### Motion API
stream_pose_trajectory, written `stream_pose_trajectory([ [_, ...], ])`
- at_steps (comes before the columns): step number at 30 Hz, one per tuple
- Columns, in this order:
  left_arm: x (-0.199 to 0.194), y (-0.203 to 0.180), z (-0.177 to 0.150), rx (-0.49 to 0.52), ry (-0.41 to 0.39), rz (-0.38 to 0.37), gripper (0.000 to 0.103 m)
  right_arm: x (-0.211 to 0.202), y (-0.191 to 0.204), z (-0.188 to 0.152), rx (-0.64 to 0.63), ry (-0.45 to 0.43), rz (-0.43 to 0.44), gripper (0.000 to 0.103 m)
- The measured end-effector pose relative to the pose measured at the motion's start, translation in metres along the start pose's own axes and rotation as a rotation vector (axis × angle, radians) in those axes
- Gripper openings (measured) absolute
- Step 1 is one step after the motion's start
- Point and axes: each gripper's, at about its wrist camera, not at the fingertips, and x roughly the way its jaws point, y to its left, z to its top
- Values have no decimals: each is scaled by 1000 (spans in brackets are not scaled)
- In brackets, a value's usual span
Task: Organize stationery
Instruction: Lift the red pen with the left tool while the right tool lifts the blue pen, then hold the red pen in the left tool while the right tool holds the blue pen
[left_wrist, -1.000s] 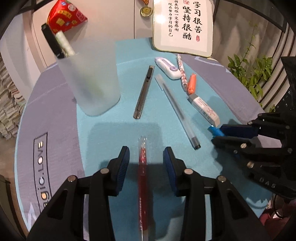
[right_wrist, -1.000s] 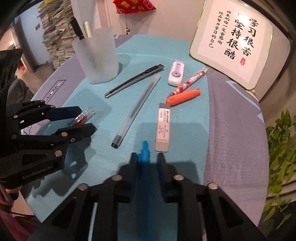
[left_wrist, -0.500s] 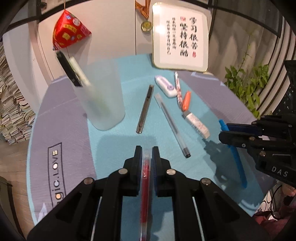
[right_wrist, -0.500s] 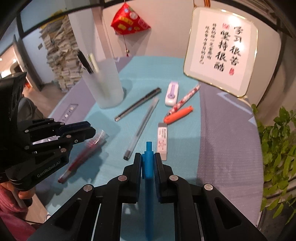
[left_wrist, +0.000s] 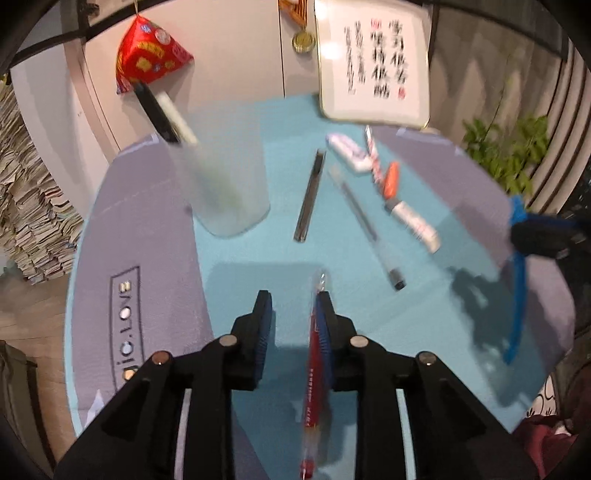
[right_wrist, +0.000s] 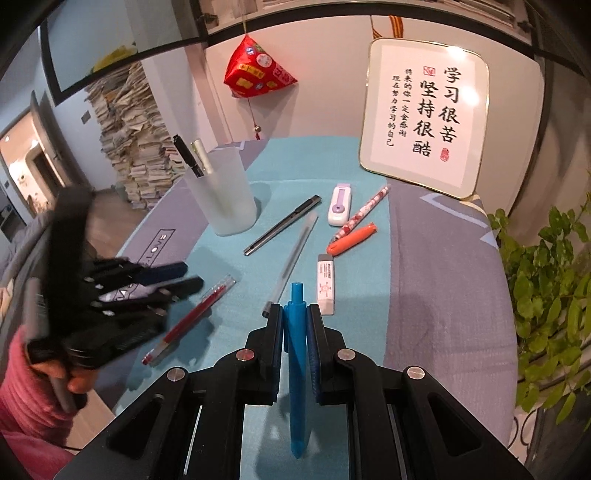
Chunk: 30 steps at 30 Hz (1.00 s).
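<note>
Round and covered in a teal and grey cloth, the desk (right_wrist: 443, 258) carries a frosted cup (right_wrist: 225, 199) with two pens standing in it, and to its right a utility knife (right_wrist: 282, 225), a clear gel pen (right_wrist: 291, 258), a white eraser (right_wrist: 326, 282), an orange pen (right_wrist: 352, 239), a patterned pen (right_wrist: 364, 210) and a correction tape (right_wrist: 340, 205). I see a framed calligraphy board (right_wrist: 424, 114) propped at the back and a red pouch (right_wrist: 258, 72) hanging on the wall. My right gripper (right_wrist: 295, 325) is clenched on a blue pen (right_wrist: 297, 365), held above the cloth. My left gripper (left_wrist: 291, 314) stands released, jaws apart, with the red pen (left_wrist: 314, 354) against its right finger; from the right wrist view that pen (right_wrist: 192, 319) looks to lie on the cloth.
</note>
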Motion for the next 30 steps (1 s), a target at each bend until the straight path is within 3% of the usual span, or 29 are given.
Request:
stream_pose_trajectory([
  [3,6,-4,0,16,-4,2,33,-5,-5,0,14,-10,2,13],
  [8,21,-11,1,50,37,40,33,-8,-13,-1,36,-22,1,13],
  [12,19,-9,3,14,35,10,34,-4,-17,-2,49,-17,6,13],
  [15,18,-1,1,-13,41,45,35,-3,-17,-3,51,-14,13,13],
  [30,-1,52,-15,-182,44,84,33,0,-10,-4,27,-4,29,13],
])
